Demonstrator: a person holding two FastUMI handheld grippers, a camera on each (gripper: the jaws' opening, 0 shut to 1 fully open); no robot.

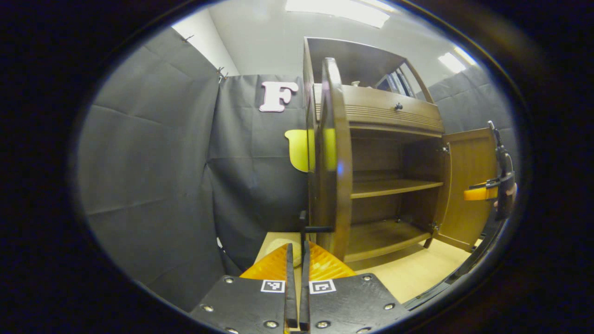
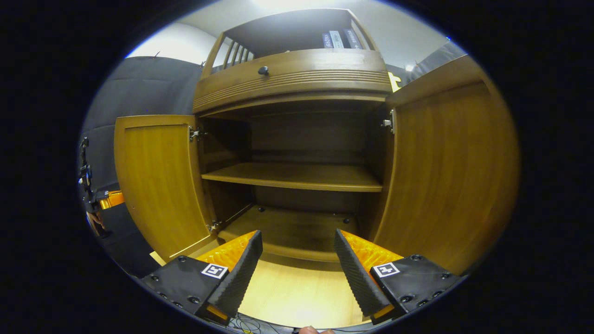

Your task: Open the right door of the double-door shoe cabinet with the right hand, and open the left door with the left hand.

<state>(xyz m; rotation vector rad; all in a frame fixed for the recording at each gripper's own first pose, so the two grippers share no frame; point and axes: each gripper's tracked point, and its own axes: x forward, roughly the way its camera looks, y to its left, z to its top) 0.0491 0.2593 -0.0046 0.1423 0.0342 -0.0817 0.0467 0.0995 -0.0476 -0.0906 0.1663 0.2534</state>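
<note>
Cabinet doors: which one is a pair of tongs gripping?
The left door, seen edge-on: the left tongs pinch its dark handle. The right door stands untouched, right tongs open.

We see the left gripper [image 1: 297, 253] at the bottom of the left gripper view with its fingers [image 1: 288, 278] drawn almost together, a thin dark bar standing in the slit between them (whether both fingers press on it we cannot tell). The right gripper [image 2: 298, 250] sits low in the right gripper view, fingers [image 2: 241, 273] spread wide apart and holding nothing. Far off at the right edge of the left gripper view we also make out the right gripper [image 1: 482, 192], with a hand [image 1: 503, 199] behind it.
</note>
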